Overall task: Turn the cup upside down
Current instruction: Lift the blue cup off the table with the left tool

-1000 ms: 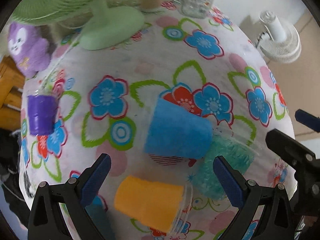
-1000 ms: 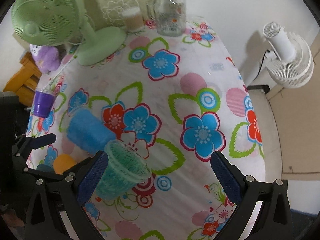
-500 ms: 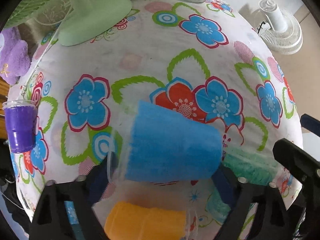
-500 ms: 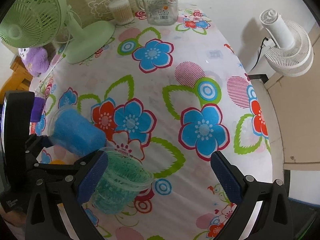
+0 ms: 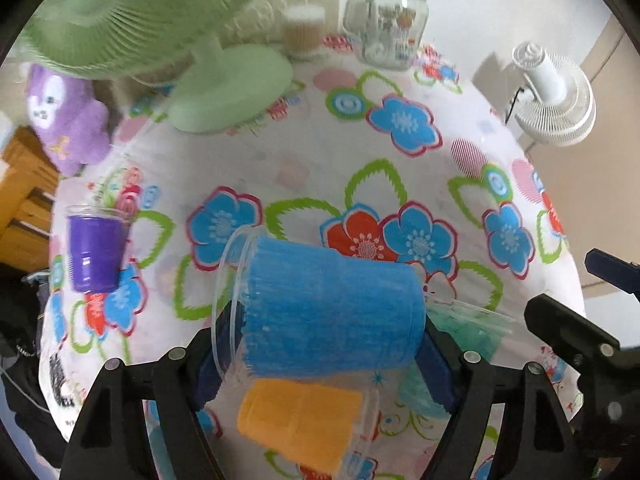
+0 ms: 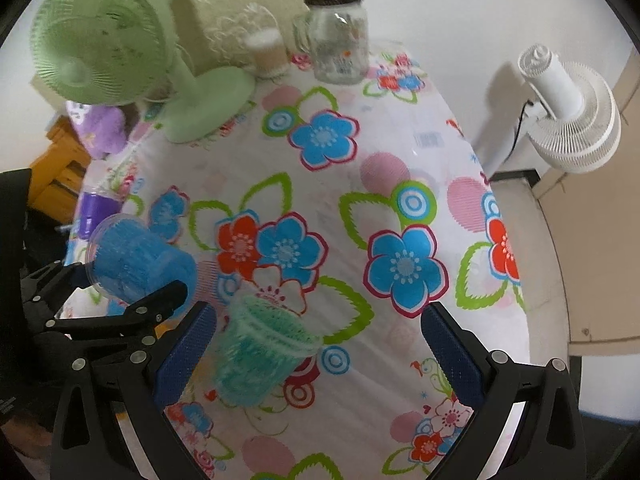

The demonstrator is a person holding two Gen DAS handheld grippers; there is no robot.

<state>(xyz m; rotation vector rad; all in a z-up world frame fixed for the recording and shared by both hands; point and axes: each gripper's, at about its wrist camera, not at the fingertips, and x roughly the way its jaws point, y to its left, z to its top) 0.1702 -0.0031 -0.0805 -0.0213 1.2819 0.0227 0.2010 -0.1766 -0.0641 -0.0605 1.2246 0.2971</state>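
My left gripper (image 5: 324, 356) is shut on a blue cup (image 5: 328, 304), holding it on its side, rim to the left, lifted off the flowered tablecloth (image 5: 304, 160). The blue cup also shows in the right wrist view (image 6: 140, 264), held in the left gripper (image 6: 132, 292). An orange cup (image 5: 300, 420) lies on its side below it. A teal cup (image 6: 256, 356) lies on its side between my right gripper's fingers; my right gripper (image 6: 320, 360) is open and does not touch it. A purple cup (image 5: 94, 252) stands upright at the left.
A green desk fan (image 5: 224, 92) stands at the back left, with a glass jar mug (image 5: 392, 28) and a small container (image 5: 302, 32) behind. A purple plush (image 5: 66, 116) sits at the left edge. A white floor fan (image 6: 568, 112) stands off the table's right.
My left gripper closed on the blue cup and lifted it off the cloth. The right gripper stayed open by the teal cup, shifting slightly.
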